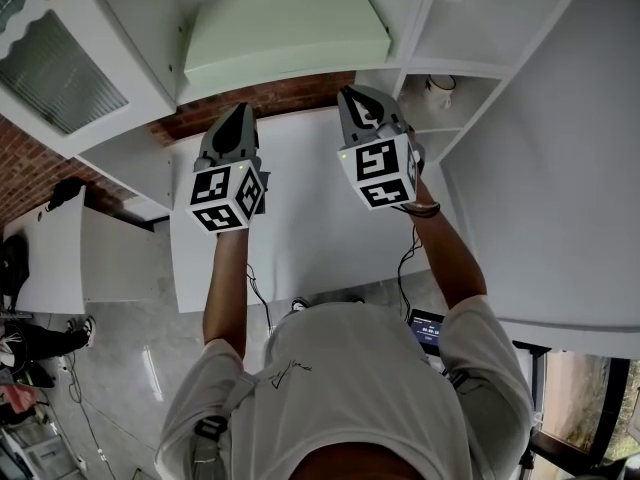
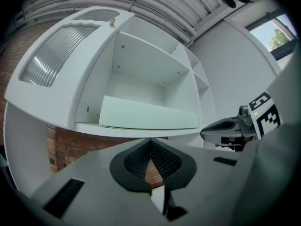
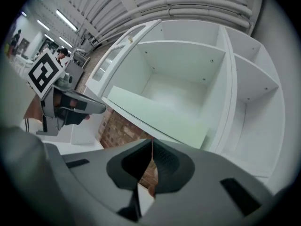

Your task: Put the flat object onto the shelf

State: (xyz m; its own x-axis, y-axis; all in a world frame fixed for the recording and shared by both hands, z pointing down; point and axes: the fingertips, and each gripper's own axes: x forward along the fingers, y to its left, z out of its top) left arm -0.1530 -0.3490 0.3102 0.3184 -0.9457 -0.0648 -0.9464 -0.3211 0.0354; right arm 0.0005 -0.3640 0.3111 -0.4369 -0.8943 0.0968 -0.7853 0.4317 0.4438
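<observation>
Finding: the board [image 1: 285, 33] lies on the shelf [image 2: 136, 132], upper centre of the head view, long axis running left to right. It is above and ahead of both claws, apart from each.

The left gripper [image 1: 238, 118] is below the board's left half and the right gripper [image 1: 357, 96] below its right end, about equally near.

Both claws are pressed together, nothing between them.

Count: one board, two grippers, and what appears to be one mug [image 1: 438, 88] at upper right.
</observation>
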